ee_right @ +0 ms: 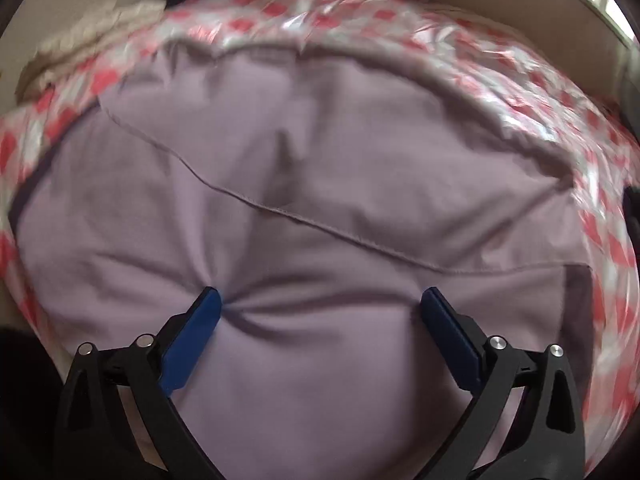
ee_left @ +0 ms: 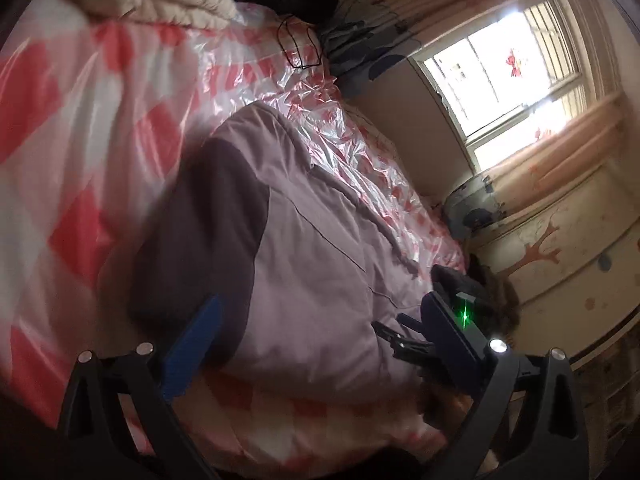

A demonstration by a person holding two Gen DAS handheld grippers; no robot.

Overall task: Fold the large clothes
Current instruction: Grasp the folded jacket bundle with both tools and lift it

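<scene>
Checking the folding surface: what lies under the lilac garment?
The lilac garment rests on a red-and-white checked plastic sheet over the bed. Anything beneath its middle is hidden.

Lilac garment with dark panel lies flat, wrinkled, seam diagonal, filling frame centre.

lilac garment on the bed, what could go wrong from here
1. The right gripper is open, its fingertips pressing into the lilac garment; closing might pinch several layers and spoil the fold.
2. The glossy pink checked plastic sheet underneath looks slippery, so the garment may slide when pulled.
3. The left gripper is open and holds nothing, so one side could drag.
</scene>
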